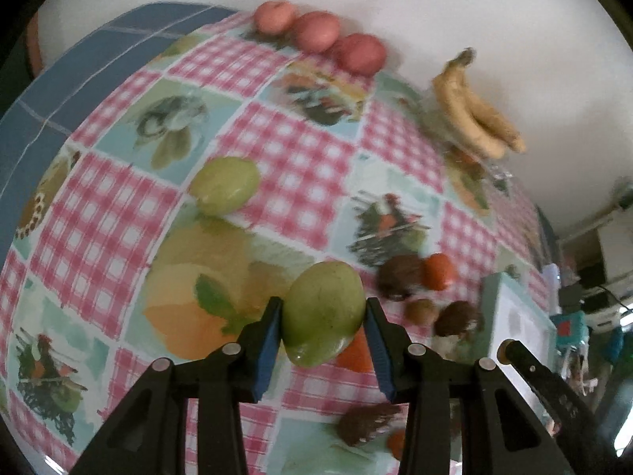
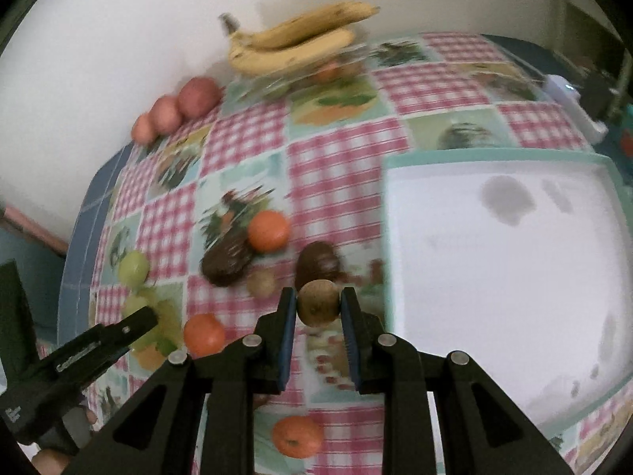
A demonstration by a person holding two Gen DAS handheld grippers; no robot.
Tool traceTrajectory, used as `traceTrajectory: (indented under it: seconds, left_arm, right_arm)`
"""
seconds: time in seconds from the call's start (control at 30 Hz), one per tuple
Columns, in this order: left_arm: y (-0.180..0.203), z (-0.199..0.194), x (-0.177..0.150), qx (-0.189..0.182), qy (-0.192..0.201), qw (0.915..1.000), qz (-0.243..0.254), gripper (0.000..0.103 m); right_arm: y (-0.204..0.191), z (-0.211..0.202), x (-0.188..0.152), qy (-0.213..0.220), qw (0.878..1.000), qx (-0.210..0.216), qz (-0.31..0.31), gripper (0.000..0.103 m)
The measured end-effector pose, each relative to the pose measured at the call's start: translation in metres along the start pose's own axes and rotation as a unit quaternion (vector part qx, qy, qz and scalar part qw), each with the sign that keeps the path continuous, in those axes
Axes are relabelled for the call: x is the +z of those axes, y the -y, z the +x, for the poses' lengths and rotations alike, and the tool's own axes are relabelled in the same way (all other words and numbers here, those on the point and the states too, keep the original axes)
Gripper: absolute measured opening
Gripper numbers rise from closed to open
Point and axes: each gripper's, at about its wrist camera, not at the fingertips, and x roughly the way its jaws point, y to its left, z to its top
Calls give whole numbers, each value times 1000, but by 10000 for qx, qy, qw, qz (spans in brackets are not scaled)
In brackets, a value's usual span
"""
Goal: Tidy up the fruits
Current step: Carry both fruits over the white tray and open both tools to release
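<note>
Your left gripper (image 1: 323,318) holds a green mango (image 1: 322,312); its fingers (image 1: 268,350) press on both sides of the fruit, which is lifted above the counter (image 1: 285,158). A second green mango (image 1: 224,186) lies on the checked cloth, further toward the wall-side edge and well apart from the one you hold.

Your right gripper (image 2: 318,314) has its fingers (image 2: 288,340) closed on a kiwi (image 2: 319,303), held just beside the near left corner of the white tray with the mint rim (image 2: 494,154). Whether the kiwi touches the cloth, you cannot tell.

On the cloth in front of this gripper lie two dark brown fruits (image 2: 228,263), an orange (image 2: 268,230) touching one of them, and another kiwi (image 2: 261,283) between them. Two more oranges (image 2: 203,334) lie nearer to you.

Three red apples (image 1: 316,31) stand in a row along the wall-side edge. The bananas (image 2: 296,45) rest on top of a clear bowl (image 2: 316,75), also at that edge. The pictures are blurred.
</note>
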Motion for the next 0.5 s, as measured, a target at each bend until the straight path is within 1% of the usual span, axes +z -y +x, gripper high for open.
traceTrajectory:
  seconds: [0.13,0.33,0.43,0.5]
  left_arm:
    - [30,-2,-5,-271,90,9987,417,43]
    - [70,10,-20,-677,-150,9936,890,43]
    - [98,10,-32,-767,-115,9882,1323,43]
    - [117,12,-39,-844,-95,9828,1639,43]
  right_arm:
    - [36,-15,8,198,9983,-440,335,24]
    - [104,-27,16,320,9897,-924,1044,24]
    - [135,-32,17,407,9833,-1019,1450,24]
    - [147,-34,18,481,9798,-1046,1636,24]
